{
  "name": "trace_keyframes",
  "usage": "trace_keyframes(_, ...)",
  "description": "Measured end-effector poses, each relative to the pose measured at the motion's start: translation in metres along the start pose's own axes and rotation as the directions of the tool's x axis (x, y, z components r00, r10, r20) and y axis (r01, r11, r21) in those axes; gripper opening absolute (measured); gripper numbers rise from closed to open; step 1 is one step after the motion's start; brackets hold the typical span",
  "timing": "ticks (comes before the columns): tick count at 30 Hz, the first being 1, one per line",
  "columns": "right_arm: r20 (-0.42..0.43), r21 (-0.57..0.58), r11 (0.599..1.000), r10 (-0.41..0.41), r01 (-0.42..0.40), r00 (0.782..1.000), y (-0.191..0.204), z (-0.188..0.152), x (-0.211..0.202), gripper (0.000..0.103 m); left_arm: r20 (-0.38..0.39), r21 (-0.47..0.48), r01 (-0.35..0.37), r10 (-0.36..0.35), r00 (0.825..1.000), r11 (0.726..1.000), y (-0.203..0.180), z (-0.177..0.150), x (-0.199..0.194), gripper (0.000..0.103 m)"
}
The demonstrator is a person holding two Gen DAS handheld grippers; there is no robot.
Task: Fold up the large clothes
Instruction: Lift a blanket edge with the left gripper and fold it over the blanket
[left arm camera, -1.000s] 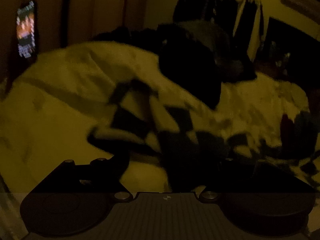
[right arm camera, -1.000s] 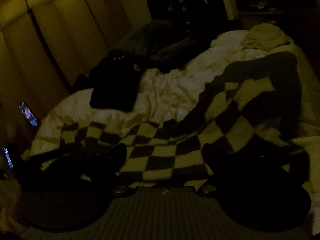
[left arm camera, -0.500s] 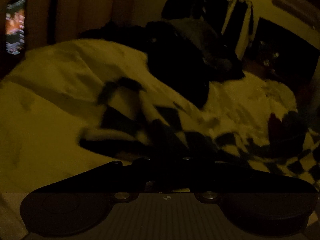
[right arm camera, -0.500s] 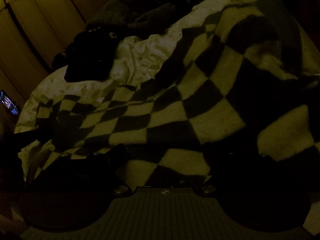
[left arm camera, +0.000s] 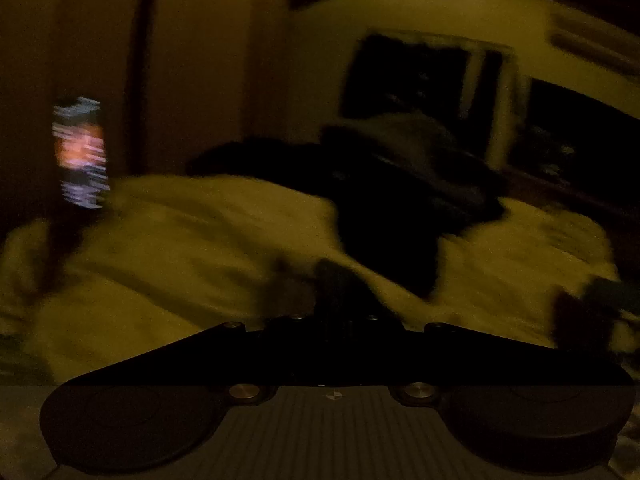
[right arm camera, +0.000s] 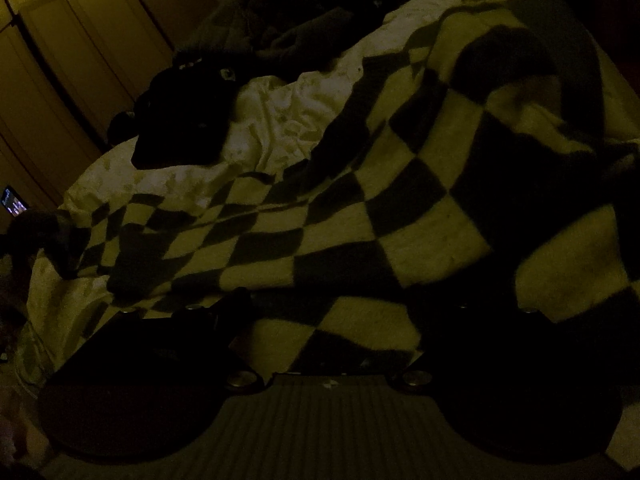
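Observation:
A large black-and-cream checkered cloth (right arm camera: 360,208) lies spread over a bed's white sheet (right arm camera: 288,120). My right gripper (right arm camera: 336,320) hangs low over the cloth's near edge. It is open, with the hem lying between its wide-set fingers (right arm camera: 236,304). In the blurred left wrist view, my left gripper (left arm camera: 336,322) has its fingers together on a dark strip of the checkered cloth (left arm camera: 340,284), which rises just ahead of them above the sheet (left arm camera: 180,248). More of the cloth shows at the right edge (left arm camera: 580,312).
A black garment (right arm camera: 184,120) lies on the sheet beyond the cloth, and a grey heap of clothes (right arm camera: 280,28) lies behind it. Tall wardrobe doors (right arm camera: 60,60) stand on the left. A lit phone screen (left arm camera: 80,152) glows beside the bed.
My left gripper closed on a corner of the checkered cloth and lifted, blurring its view. My right gripper dropped close to the cloth, then held still.

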State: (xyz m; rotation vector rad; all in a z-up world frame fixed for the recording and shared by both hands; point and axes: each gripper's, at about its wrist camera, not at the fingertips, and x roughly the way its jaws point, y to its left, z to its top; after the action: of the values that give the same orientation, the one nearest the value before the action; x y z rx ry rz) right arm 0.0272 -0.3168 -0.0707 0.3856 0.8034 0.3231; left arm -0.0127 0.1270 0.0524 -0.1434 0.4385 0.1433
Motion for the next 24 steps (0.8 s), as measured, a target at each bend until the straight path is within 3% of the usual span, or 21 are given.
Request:
trace_keyframes(1, 0.0, 0.002, 1.0, 0.002, -0.002, 1.0, 0.0, 0.0, -0.001, 0.088, -0.019, -0.016, 0.075, -0.075, 0.997, 0.997, -0.012, -0.001, 0.002, 0.064)
trace_keyframes(4, 0.001, 0.006, 1.0, 0.005, -0.005, 1.0, -0.001, 0.0, -0.001, 0.088, -0.057, -0.021, 0.257, -0.258, 0.964, 0.966, -0.055, 0.003, 0.006, 0.064)
trace_keyframes(6, 0.003, 0.012, 1.0, 0.01, -0.01, 1.0, -0.002, 0.0, -0.001, 0.088, -0.073, 0.007, 0.363, -0.361, 0.93, 0.932, -0.089, 0.009, 0.007, 0.064)
trace_keyframes(9, 0.006, 0.028, 0.999, 0.022, -0.022, 1.0, -0.005, 0.0, -0.002, 0.088, -0.122, -0.002, 0.513, -0.51, 0.852, 0.858, -0.134, 0.01, 0.014, 0.065)
trace_keyframes(13, 0.015, 0.051, 0.998, 0.036, -0.037, 0.999, -0.009, -0.001, -0.003, 0.088, -0.236, -0.053, 0.598, -0.592, 0.771, 0.8, -0.184, -0.009, 0.047, 0.065)
trace_keyframes(15, 0.021, 0.059, 0.997, 0.041, -0.042, 0.999, -0.01, -0.001, -0.004, 0.088, -0.315, -0.121, 0.601, -0.604, 0.732, 0.79, -0.198, -0.027, 0.072, 0.069)
trace_keyframes(17, 0.026, 0.066, 0.997, 0.044, -0.046, 0.999, -0.011, -0.001, -0.005, 0.088, -0.395, -0.161, 0.588, -0.598, 0.697, 0.792, -0.21, -0.048, 0.098, 0.086)
trace_keyframes(18, 0.029, 0.072, 0.996, 0.047, -0.049, 0.998, -0.011, -0.002, -0.005, 0.088, -0.414, -0.169, 0.566, -0.579, 0.702, 0.807, -0.211, -0.055, 0.108, 0.091)
trace_keyframes(19, 0.031, 0.075, 0.996, 0.05, -0.052, 0.998, -0.012, -0.002, -0.005, 0.088, -0.43, -0.177, 0.54, -0.558, 0.71, 0.823, -0.21, -0.064, 0.117, 0.103)
trace_keyframes(22, 0.033, 0.085, 0.995, 0.054, -0.056, 0.998, -0.014, -0.002, -0.004, 0.088, -0.448, -0.232, 0.489, -0.539, 0.714, 0.841, -0.203, -0.078, 0.132, 0.103)
trace_keyframes(24, 0.034, 0.083, 0.995, 0.052, -0.055, 0.998, -0.014, -0.002, -0.003, 0.088, -0.439, -0.262, 0.488, -0.553, 0.708, 0.833, -0.191, -0.079, 0.133, 0.103)
